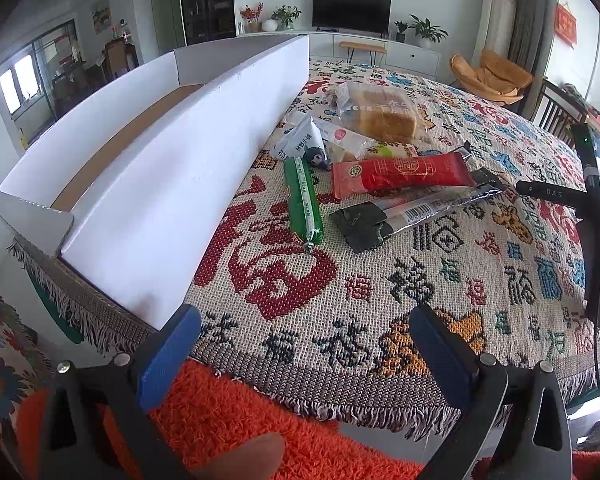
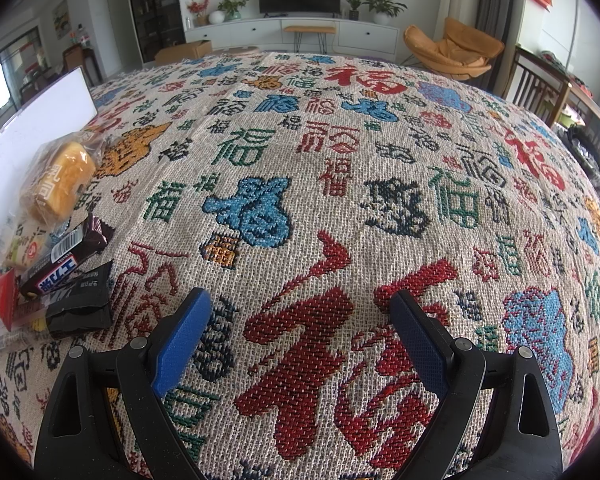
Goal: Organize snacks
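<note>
At the centre of the left wrist view, a cluster of snacks lies on a woven cloth [image 1: 440,280] patterned with red, blue and green characters, which covers the counter. Counted there: one green sausage stick [image 1: 303,200] lying lengthwise just beside the box wall; one red wrapped bar [image 1: 400,176] to its right; one dark, partly clear long packet [image 1: 412,212] below the red bar and partly under it; one bagged bread loaf [image 1: 380,114] toward the upper middle; one white triangular pouch [image 1: 300,140] near the box; and one pale flat packet [image 1: 340,136] between pouch and bread, partly hidden. One long white cardboard box [image 1: 172,184], open at the top with a brown floor, runs from the lower left of the frame toward the upper middle, its near wall just beside the snacks.

In the right wrist view the same heap sits at the left edge: the bread loaf [image 2: 58,184], a dark chocolate bar [image 2: 66,258] and a black packet [image 2: 80,308] below it, with the white box [image 2: 36,120] behind at upper left. The rest of the cloth [image 2: 340,160] is bare.

The left gripper [image 1: 304,344] hovers at the counter's near edge, blue-padded fingers [image 1: 172,352] spread wide and holding nothing. The right gripper [image 2: 300,332] hangs over the cloth, its fingers [image 2: 184,332] likewise wide apart and empty; its black body shows at the right edge of the left view.
</note>
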The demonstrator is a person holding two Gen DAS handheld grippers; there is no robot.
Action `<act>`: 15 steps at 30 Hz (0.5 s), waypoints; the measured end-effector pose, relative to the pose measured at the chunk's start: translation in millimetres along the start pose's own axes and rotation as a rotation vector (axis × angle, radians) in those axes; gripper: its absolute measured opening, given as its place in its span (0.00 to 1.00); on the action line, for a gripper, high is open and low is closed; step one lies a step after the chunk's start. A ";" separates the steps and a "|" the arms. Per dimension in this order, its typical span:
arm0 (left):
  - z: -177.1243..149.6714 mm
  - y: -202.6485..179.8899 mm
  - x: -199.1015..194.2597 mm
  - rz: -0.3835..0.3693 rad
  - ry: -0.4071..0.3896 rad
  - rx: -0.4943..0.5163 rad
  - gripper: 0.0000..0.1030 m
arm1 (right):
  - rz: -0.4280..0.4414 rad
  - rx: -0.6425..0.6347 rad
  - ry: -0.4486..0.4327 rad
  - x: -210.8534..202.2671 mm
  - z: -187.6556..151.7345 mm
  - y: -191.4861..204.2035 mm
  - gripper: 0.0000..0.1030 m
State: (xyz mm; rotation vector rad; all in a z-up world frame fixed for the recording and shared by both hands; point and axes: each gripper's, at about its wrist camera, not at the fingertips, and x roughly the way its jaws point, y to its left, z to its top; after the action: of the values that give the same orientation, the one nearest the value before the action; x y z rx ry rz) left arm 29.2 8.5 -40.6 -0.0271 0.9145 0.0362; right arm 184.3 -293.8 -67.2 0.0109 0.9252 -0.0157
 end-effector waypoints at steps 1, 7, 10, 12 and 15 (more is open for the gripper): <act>-0.1 -0.1 -0.5 0.001 -0.001 0.000 1.00 | 0.000 0.000 0.000 0.0 0.0 0.7 0.91; 0.6 0.2 0.7 0.001 0.001 0.000 1.00 | 0.000 0.000 0.000 0.1 0.0 0.4 0.91; 0.9 0.3 1.2 0.000 0.002 -0.001 1.00 | 0.000 0.000 0.000 0.2 0.0 -0.1 0.91; 0.7 0.1 0.9 0.000 0.001 -0.002 1.00 | 0.000 0.000 0.000 0.2 0.0 -0.3 0.91; 0.6 0.1 1.0 0.002 0.001 0.000 1.00 | 0.000 0.000 0.000 0.2 -0.1 -0.3 0.91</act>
State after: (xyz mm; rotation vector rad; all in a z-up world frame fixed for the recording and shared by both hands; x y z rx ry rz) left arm 30.4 8.6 -41.1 -0.0260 0.9156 0.0380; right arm 184.4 -294.1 -67.4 0.0109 0.9251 -0.0158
